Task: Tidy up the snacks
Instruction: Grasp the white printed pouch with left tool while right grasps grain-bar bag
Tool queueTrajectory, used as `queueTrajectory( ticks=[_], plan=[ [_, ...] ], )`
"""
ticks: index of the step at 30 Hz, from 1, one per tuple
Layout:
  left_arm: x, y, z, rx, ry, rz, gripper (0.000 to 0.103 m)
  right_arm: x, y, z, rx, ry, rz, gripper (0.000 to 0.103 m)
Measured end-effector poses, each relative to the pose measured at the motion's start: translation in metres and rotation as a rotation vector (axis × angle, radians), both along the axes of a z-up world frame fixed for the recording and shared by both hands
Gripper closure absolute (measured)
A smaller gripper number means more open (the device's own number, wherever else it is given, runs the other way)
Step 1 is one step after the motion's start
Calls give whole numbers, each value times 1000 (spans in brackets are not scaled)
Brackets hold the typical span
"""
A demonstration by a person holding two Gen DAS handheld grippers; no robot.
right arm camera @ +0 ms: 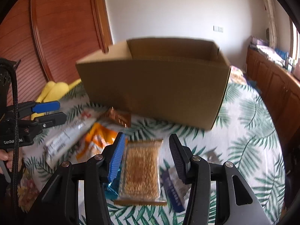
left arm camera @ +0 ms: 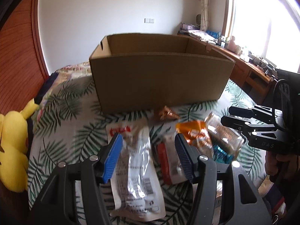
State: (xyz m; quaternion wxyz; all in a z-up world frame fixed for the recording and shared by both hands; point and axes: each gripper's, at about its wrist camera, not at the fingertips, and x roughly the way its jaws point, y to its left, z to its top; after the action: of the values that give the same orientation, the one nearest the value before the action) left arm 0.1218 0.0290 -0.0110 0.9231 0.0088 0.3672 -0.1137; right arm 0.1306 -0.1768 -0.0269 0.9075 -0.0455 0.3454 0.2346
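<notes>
An open cardboard box [left arm camera: 159, 73] stands on the leaf-print bed; it also shows in the right wrist view [right arm camera: 155, 86]. Snack packs lie in front of it. My left gripper [left arm camera: 148, 146] is open above a clear white pack [left arm camera: 136, 174], with a red pack [left arm camera: 166, 166] and an orange pack [left arm camera: 195, 131] to its right. My right gripper [right arm camera: 147, 148] is open above a clear pack of brown biscuits [right arm camera: 140, 172]. A blue pack [right arm camera: 174, 189] lies to its right. The right gripper [left arm camera: 230, 116] also shows in the left wrist view, the left gripper [right arm camera: 56, 110] in the right wrist view.
A yellow plush toy [left arm camera: 13, 150] lies at the bed's left edge by a wooden wardrobe [right arm camera: 61, 28]. A small copper-coloured pack [left arm camera: 166, 113] sits against the box. A wooden sideboard with clutter [left arm camera: 249, 65] runs under the window at right.
</notes>
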Motion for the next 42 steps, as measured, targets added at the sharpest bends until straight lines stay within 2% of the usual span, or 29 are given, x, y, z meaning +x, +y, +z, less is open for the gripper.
queueTrajectory(
  ticks=[4, 7, 17, 26, 29, 32, 36, 42],
  plan=[
    [-3, 3, -11, -6, 29, 11, 44, 2, 2, -15, -22, 32, -6, 52],
    [-2, 5, -18, -4, 52, 18, 44, 2, 3, -23, -35, 53, -3, 46],
    [3, 3, -34, 34, 104, 17, 44, 4, 0, -26, -19, 70, -1, 41],
    [13, 3, -44, 88, 130, 49, 31, -1, 6, -25, -27, 54, 31, 41],
    [18, 3, -48, 121, 144, 66, 30, -1, 10, -26, -39, 49, 41, 41],
    [24, 10, -50, 86, 170, 75, 28, -3, 11, -26, -51, 41, 44, 41],
    [30, 14, -51, 87, 177, 91, 24, -4, 14, -27, -64, 22, 37, 41],
    [29, 14, -52, 86, 186, 85, 27, -2, 21, -31, -103, 36, 50, 41]
  ],
)
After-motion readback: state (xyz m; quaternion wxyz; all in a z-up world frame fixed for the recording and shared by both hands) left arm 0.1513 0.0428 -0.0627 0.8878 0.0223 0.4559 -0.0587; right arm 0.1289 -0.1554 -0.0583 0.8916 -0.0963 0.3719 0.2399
